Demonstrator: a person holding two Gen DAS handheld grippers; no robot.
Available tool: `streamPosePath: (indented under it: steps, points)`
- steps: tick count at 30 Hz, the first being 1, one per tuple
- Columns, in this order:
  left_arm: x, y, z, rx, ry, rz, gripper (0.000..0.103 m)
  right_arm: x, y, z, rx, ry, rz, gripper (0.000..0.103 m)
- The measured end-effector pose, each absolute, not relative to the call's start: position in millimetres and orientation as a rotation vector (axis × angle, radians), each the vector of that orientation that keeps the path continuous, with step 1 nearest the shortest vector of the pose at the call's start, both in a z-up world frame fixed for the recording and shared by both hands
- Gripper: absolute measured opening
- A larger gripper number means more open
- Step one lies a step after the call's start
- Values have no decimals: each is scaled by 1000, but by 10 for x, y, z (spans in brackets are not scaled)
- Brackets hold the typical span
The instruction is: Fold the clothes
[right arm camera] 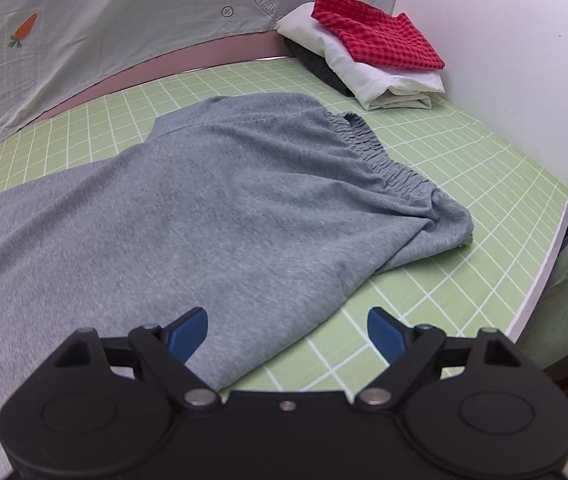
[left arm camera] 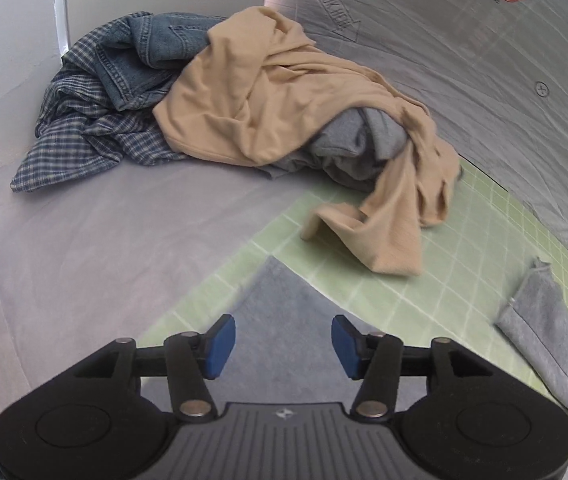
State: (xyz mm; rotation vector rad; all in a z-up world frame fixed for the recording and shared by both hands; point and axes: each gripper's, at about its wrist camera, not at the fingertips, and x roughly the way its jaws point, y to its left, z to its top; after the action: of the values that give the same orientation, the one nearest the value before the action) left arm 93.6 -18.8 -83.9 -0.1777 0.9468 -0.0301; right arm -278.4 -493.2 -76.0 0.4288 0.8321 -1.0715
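Observation:
Grey sweatpants [right arm camera: 211, 200] lie spread on the green grid mat [right arm camera: 464, 264], elastic waistband [right arm camera: 388, 160] toward the right. My right gripper [right arm camera: 288, 334] is open and empty just above the pants' near edge. In the left wrist view a grey leg end [left arm camera: 279, 312] lies under my left gripper [left arm camera: 284, 346], which is open and empty; another grey leg part [left arm camera: 544, 328] lies at the right. A pile of unfolded clothes sits beyond: a tan garment [left arm camera: 284, 120], denim jeans [left arm camera: 151, 60], a blue plaid shirt [left arm camera: 83, 128] and a grey piece [left arm camera: 348, 148].
A folded stack stands at the back right corner by the white wall: a red checked cloth [right arm camera: 376, 40] on white fabric [right arm camera: 364, 76] on a dark item. A grey carrot-print sheet [right arm camera: 103, 32] hangs along the back. The mat's right edge [right arm camera: 544, 272] drops off.

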Motion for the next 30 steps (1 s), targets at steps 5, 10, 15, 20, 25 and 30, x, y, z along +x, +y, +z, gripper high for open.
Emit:
streamPosePath:
  steps: [5, 10, 15, 20, 25, 30]
  points:
    - [321, -851, -939, -162, 1011, -96, 66, -3086, -5508, -795, 458, 784, -1046, 87]
    - [-325, -1516, -1107, -155, 1089, -105, 66, -3350, -6281, -810, 390, 766, -1021, 79]
    - [-779, -1983, -1206, -137, 1111, -64, 67, -3415, -6982, -882, 347, 793, -898, 57]
    - [-1017, -2224, -1166, -131, 1140, -32, 67, -3201, -7346, -979, 324, 820, -696, 55]
    - [-1086, -2390, -1047, -98, 1133, -35, 67, -2943, -7462, -1136, 307, 872, -602, 49]
    - [-1097, -2533, -961, -78, 1121, -54, 67, -2971, -7449, -1132, 303, 861, -596, 18]
